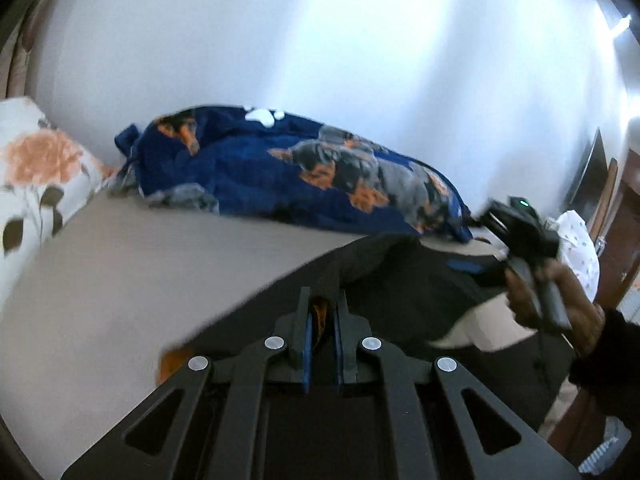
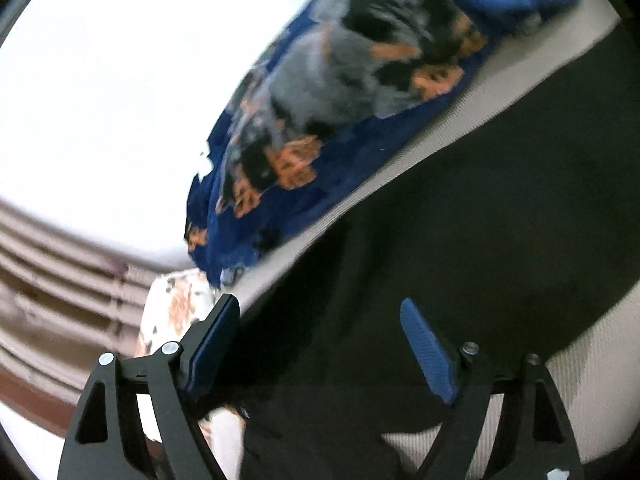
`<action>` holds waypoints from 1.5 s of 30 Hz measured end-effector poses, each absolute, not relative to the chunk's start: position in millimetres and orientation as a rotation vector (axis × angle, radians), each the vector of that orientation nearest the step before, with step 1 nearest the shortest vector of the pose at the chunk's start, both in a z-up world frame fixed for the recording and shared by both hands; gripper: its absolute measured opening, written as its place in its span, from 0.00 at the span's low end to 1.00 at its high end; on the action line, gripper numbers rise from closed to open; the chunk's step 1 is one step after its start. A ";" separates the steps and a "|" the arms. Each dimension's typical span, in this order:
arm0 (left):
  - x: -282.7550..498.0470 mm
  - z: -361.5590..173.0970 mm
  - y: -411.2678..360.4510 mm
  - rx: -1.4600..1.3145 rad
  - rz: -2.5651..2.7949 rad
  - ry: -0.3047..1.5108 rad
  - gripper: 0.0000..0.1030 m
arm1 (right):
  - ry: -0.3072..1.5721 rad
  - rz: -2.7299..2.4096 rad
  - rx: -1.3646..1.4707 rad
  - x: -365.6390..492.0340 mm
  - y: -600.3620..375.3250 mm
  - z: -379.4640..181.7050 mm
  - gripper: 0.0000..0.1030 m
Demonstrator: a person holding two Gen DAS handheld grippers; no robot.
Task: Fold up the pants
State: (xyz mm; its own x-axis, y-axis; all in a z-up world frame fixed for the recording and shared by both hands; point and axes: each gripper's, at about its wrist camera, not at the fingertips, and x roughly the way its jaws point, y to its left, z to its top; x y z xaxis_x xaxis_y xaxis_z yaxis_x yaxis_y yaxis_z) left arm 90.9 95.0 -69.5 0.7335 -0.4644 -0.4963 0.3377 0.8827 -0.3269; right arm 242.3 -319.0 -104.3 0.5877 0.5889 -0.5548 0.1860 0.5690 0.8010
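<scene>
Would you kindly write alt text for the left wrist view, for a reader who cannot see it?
The left gripper, jaws nearly shut on black pants, lifts the fabric over a beige bed sheet. A blue dog-print blanket lies against the white wall, a floral pillow at left; a hand holds the right gripper at right.

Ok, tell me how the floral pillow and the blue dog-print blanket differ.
The white floral pillow is pale with orange blossoms; the blue dog-print blanket is dark with grey and orange dogs. The pillow is smooth and plump at the bed's end; the blanket lies crumpled along the wall. Both rest on the beige bed.
</scene>
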 end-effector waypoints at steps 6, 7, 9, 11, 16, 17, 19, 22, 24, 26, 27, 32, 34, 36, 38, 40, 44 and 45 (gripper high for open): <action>66.2 -83.0 91.6 -0.270 -0.432 0.651 0.08 | 1.036 0.233 0.992 283.9 -322.6 -129.9 0.62; 65.3 -83.3 92.1 -0.273 -0.429 0.655 0.08 | 1.068 0.227 1.009 291.8 -322.6 -139.2 0.56; 65.7 -83.8 93.8 -0.276 -0.422 0.666 0.09 | 1.104 0.218 1.030 298.4 -324.0 -151.5 0.24; 66.0 -84.0 94.9 -0.274 -0.415 0.678 0.09 | 1.114 0.196 1.017 296.8 -325.8 -157.8 0.08; 64.0 -80.4 104.0 -0.282 -0.384 0.687 0.09 | 1.021 0.235 0.982 248.2 -330.7 -143.2 0.04; 62.0 -79.6 106.3 -0.277 -0.374 0.687 0.09 | 1.010 0.240 0.978 239.0 -330.4 -140.0 0.04; 56.1 -78.6 112.5 -0.271 -0.361 0.694 0.10 | 0.980 0.255 0.949 208.5 -328.1 -128.5 0.04; 47.3 -81.3 119.2 -0.249 -0.335 0.712 0.10 | 0.953 0.272 0.913 161.9 -323.2 -114.8 0.04; 38.9 -83.9 123.4 -0.238 -0.323 0.725 0.10 | 0.944 0.276 0.898 138.0 -320.1 -110.5 0.04; 31.5 -85.3 125.8 -0.228 -0.314 0.731 0.10 | 0.951 0.283 0.899 109.2 -315.6 -111.2 0.04; 26.3 -86.3 127.3 -0.224 -0.308 0.736 0.10 | 0.959 0.283 0.901 93.7 -313.1 -113.5 0.04; 4.6 -95.4 133.0 -0.198 -0.282 0.774 0.11 | 1.009 0.278 0.900 37.7 -299.0 -130.4 0.04; -2.1 -100.8 134.6 -0.192 -0.276 0.794 0.11 | 1.024 0.278 0.897 22.6 -293.8 -135.6 0.04; -10.1 -106.2 135.6 -0.182 -0.269 0.815 0.11 | 1.037 0.276 0.899 11.6 -291.7 -140.4 0.04; -18.9 -109.8 135.4 -0.171 -0.262 0.827 0.11 | 1.058 0.273 0.902 -0.9 -288.5 -146.5 0.04; -26.2 -112.2 135.2 -0.165 -0.256 0.833 0.11 | 1.075 0.275 0.907 -9.8 -287.1 -152.3 0.04; -36.8 -118.7 136.9 -0.162 -0.247 0.847 0.12 | 1.103 0.268 0.928 -18.3 -288.0 -164.6 0.04; -39.1 -119.8 136.6 -0.156 -0.243 0.846 0.12 | 1.105 0.267 0.929 -19.6 -288.0 -166.6 0.04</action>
State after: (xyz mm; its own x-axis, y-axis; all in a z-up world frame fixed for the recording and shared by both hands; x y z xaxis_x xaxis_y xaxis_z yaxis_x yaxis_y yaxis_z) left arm -39.1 136.6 -119.8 0.6377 -0.2739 -0.7199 0.1505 0.9609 -0.2324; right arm -19.6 -288.0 -166.6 0.4615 0.6085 -0.6455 0.2464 0.6111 0.7522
